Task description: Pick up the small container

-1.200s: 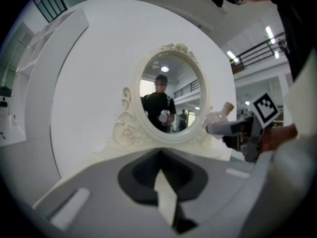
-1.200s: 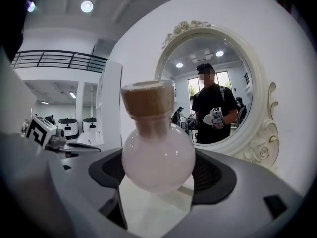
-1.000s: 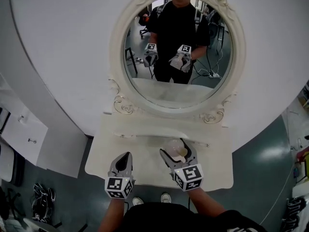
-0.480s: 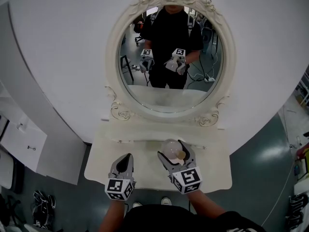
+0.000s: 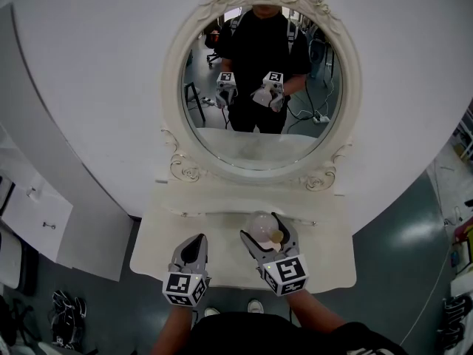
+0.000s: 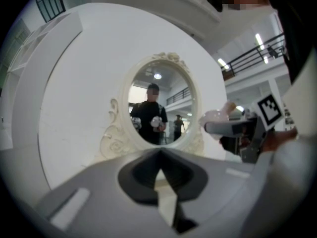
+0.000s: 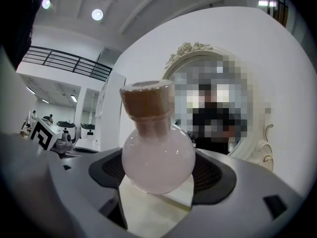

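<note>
Right gripper clamps the small container, round milky-pink glass with a cork stopper; left gripper has its 2 jaws pressed together.

A staged bedroom corner inside a big industrial hall: a white dressing table with an ornate oval mirror backs onto a freestanding white panel, beneath a railed mezzanine and ceiling spotlights.
</note>
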